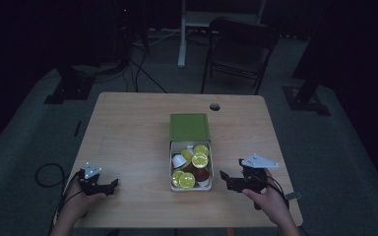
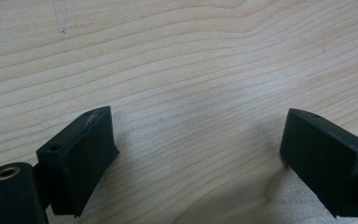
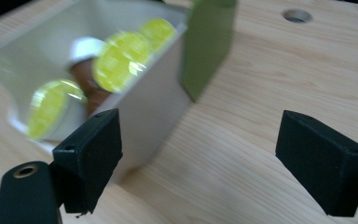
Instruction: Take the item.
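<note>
A dim room with a folding chair (image 1: 238,46) behind a pale wooden worktop (image 1: 128,132). At its centre I see a white tray (image 1: 191,187) of yellow-lidded capsules (image 1: 200,159), drawn out of its green sleeve (image 1: 189,127). My right gripper (image 1: 232,181) hangs just beside the tray's right wall, jaws wide apart and empty; in the right gripper view the tray (image 3: 149,116) sits near the left jaw. My left gripper (image 1: 109,186) rests well apart on bare wood, jaws spread and empty. Risk, as I judge it: approaching sideways, the near jaw could strike the light tray wall, shove or tip it, and spill capsules.
</note>
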Available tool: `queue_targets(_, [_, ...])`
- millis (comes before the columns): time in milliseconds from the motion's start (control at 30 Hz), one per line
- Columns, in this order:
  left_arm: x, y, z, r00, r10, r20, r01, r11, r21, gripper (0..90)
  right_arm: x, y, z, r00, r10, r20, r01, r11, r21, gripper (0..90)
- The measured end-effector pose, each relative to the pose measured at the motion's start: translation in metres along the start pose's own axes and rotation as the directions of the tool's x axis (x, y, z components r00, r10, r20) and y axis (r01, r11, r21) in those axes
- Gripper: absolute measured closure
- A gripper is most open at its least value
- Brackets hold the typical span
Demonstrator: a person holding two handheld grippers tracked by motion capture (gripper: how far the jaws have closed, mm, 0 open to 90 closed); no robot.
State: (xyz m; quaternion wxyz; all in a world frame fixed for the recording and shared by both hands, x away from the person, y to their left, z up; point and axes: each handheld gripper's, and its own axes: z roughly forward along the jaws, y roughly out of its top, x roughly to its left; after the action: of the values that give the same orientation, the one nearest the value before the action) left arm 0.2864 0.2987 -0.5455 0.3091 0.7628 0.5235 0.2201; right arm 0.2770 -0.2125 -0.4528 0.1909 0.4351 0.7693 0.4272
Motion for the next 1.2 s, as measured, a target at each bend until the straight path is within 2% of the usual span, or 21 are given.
queue_targets(133, [0.000,0.000,0.000,1.0000,0.001,0.000,-0.001,1.0000,0.002,10.3,0.012,0.007,-0.001,0.9991,-0.022,-0.035,0.022,0.9996,-0.016,14.3])
queue_targets(500, [0.000,0.000,0.000,1.0000,0.002,0.000,-0.002,1.0000,0.001,10.3,0.035,0.019,0.002,0.9924,-0.092,-0.082,0.089,0.9955,-0.034,14.5])
queue_targets(800, [0.000,0.000,0.000,1.0000,0.001,0.000,-0.001,1.0000,0.002,10.3,0.056,0.023,0.011,0.9789,-0.148,-0.141,0.145,0.9890,-0.027,15.1])
queue_targets(933, [0.000,0.000,0.000,1.0000,0.001,0.000,-0.001,1.0000,0.002,10.3,0.062,0.023,0.015,0.9762,-0.153,-0.154,0.151,0.9882,-0.026,17.5])
queue_targets(1133, [0.000,0.000,0.000,1.0000,0.001,0.000,-0.001,1.0000,0.002,10.3,0.073,0.022,0.025,0.9672,-0.170,-0.188,0.171,0.9852,-0.012,17.8])
queue_targets(1200, [0.000,0.000,0.000,1.0000,0.001,0.000,-0.001,1.0000,0.002,10.3,0.077,0.022,0.029,0.9661,-0.174,-0.191,0.175,0.9845,-0.012,20.5])
